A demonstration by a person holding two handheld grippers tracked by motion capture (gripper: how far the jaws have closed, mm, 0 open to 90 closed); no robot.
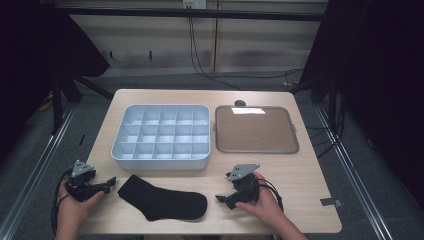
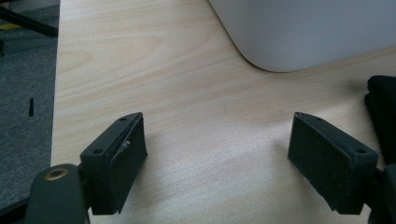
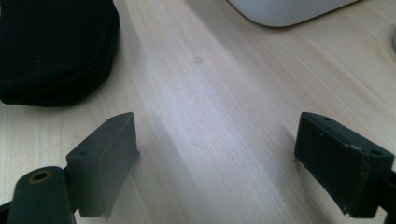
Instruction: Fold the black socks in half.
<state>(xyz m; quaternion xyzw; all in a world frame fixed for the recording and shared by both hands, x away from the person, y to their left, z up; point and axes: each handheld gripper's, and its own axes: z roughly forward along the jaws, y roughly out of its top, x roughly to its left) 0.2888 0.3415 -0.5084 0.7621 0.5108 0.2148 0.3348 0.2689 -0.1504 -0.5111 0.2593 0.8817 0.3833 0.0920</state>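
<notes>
Black knit sock (image 1: 162, 201), soft and matte, lies flat on the pale wood-grain table (image 1: 305, 200) between my two grippers, near the front edge. Long axis runs approx. left–right in the high view: cuff end toward my left gripper (image 1: 111, 182), toe end toward my right gripper (image 1: 220, 198), w/ the heel bend dipping toward me.

Left gripper: jaws spread wide, nothing between them but bare table; in the left gripper view the sock (image 2: 382, 116) sits just off the right-hand jaw, not touching. Right gripper (image 3: 215, 158): also spread wide and empty; in the right gripper view the rounded toe (image 3: 56, 46) lies ahead and to the left, apart from the jaw.

Judgement: the left looks a bit nearer its end of the sock than the right; each hand only needs a short move inward along the sock's axis.

Behind the sock: light grey plastic organiser box (image 1: 162, 135), rigid, gridded into small square compartments, rounded corners. Beside it, to the right: brown shallow tray (image 1: 220, 132), smooth and glossy, w/ a raised rim.
</notes>
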